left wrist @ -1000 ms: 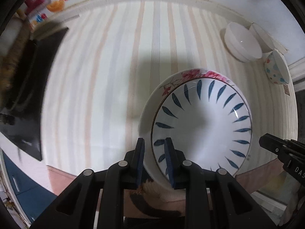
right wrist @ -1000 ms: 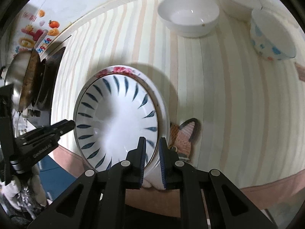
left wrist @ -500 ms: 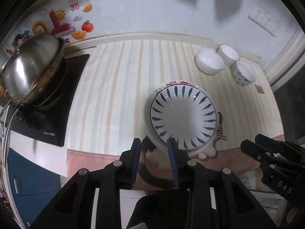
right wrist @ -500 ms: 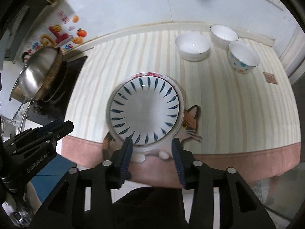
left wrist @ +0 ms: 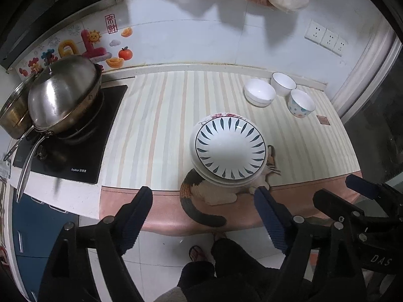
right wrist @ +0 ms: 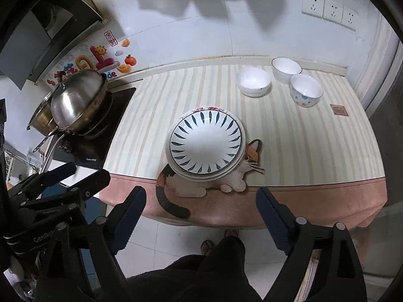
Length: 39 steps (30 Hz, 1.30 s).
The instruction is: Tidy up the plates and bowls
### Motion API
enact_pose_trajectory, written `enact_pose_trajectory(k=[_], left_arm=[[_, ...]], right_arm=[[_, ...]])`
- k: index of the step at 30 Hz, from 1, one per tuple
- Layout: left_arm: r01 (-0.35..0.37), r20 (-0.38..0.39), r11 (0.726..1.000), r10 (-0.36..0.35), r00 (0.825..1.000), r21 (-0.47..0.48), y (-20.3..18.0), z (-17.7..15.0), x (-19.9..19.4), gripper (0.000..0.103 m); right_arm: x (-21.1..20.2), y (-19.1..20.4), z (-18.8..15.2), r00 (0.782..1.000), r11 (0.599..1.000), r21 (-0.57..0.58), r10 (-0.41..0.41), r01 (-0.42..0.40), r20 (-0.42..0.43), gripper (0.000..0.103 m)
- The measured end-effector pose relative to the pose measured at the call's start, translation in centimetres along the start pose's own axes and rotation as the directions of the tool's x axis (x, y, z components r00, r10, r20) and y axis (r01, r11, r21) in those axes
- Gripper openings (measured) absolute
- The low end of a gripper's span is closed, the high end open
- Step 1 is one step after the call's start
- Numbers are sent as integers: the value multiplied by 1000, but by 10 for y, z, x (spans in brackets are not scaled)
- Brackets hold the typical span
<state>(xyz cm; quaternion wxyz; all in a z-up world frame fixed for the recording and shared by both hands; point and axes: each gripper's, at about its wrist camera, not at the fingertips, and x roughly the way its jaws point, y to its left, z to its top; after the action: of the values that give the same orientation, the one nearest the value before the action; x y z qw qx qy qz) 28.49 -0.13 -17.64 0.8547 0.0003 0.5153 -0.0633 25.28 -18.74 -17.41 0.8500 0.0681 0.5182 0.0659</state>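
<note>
Your bench carries a striped cloth with a pink front border, and a black cooktop sits at its left end. On the cooktop rests a steel wok with a lid.

The plate stack lies near the front edge of the bench, a little right of the middle, partly covering a printed cat on the cloth. The top plate has blue leaf marks round its rim; a floral rim shows beneath it at the back.

Three bowls stand at the back right corner, well apart from the stack: a shallow white bowl, a deeper white bowl just behind it, and a spotted bowl nearest the right edge.

Your left hand-held gripper hangs off the front edge with its jaws spread wide, grasping nothing. Your right hand-held gripper is likewise released, jaws wide apart, in front of the bench and clear of the plates.
</note>
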Motion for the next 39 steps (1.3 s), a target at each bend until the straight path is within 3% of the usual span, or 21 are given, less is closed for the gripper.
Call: enact_pose_trajectory(k=[4,10,16,20,23,26,29,34,35,37,39], left_arm=[[-11,3,1000,11,1000,-17,-1,4,3,90],[-34,9,998,35,999,-53,-9,30,20,91],[-59,11,996,60,998,-72,-34,95,67,91],[-48,-25,996,47,999,-79,-57,151,121,91],[-15,-118,996,5,993,-86,-71,189,178,91],[41,-217,989,-71,974,-139,-79,218,237,90],[63,-277,984,-107,955,-164,-86,239,291,84],[70,-354,980,-134,925,-187,-93,253,350,61],[77,-371,980,-142,918,-184,-96,254,362,55],[77,-400,982,-141,906,-172,-101,253,378,34],[89,-424,983,-151,893,-162,-103,252,390,22]], right_arm=[[-6,-3,1,1000,1000,-3,24,-24,18,94],[10,-28,30,997,997,4,79,-80,15,95],[55,-100,94,982,979,93,185,-182,-26,95],[107,-159,147,972,964,162,223,-209,-72,95],[154,-195,188,967,961,189,228,-205,-113,95],[201,-218,225,963,967,173,216,-188,-161,94],[241,-230,252,955,968,176,213,-178,-208,92],[306,-237,280,939,977,155,187,-147,-289,78],[315,-238,281,936,977,158,185,-142,-300,71],[336,-241,284,925,976,168,188,-138,-331,60],[351,-242,285,917,975,175,189,-134,-350,32]])
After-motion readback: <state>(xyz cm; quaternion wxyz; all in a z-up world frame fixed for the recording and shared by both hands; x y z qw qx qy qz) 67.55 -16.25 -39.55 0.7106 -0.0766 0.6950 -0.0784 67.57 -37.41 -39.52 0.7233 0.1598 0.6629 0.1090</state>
